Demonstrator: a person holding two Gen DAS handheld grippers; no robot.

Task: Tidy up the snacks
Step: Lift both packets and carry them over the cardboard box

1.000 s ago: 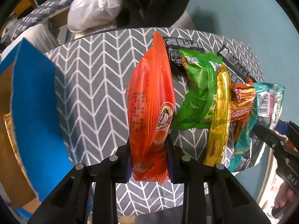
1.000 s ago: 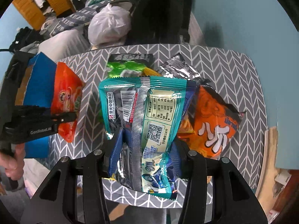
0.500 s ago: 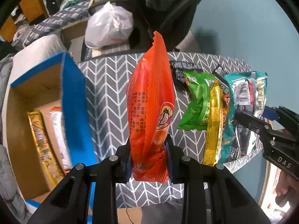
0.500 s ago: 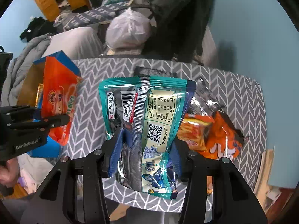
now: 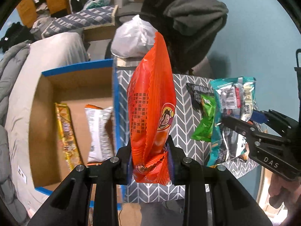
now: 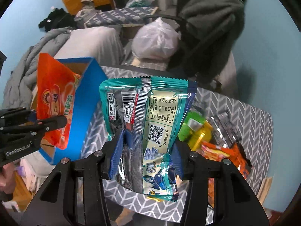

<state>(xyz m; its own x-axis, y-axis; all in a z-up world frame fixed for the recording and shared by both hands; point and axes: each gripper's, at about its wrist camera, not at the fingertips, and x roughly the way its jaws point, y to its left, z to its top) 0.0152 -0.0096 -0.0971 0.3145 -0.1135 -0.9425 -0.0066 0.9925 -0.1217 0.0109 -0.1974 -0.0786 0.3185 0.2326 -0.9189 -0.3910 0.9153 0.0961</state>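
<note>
On the left of the left wrist view, an open cardboard box (image 5: 47, 101) with blue outer walls is seen, and two packets lie on its floor: a yellow packet (image 5: 64, 131) along the left side and a white packet (image 5: 98, 131) just beside it. To the right of the box stands a table (image 5: 184, 101) covered in grey chevron cloth, on which a small pile of snacks is left: a green packet (image 6: 191, 124), a gold one (image 6: 202, 137), an orange one (image 6: 222, 152) and a clear wrapper (image 6: 223, 122), all lying close together. Behind the table a white plastic bag (image 6: 156, 39) and a grey garment (image 6: 212, 20) can be made out. The left gripper (image 5: 150, 162) is closed tightly on the lower end of an orange bag (image 5: 152, 101), which is held upright and edge-on above the table edge, just right of the box wall; its crimped top points up, a cartoon face is printed on its side, and its bottom seal is folded over between the pads. The right gripper (image 6: 144, 152) is clamped, with a wider gap between the jaws, on the lower half of a teal bag (image 6: 148, 113), which is held upright over the table with its back facing the camera: a silver centre seam, a barcode, a nutrition panel and a QR code are shown. The orange bag is also seen in the right wrist view (image 6: 54, 101), in front of the box.
</note>
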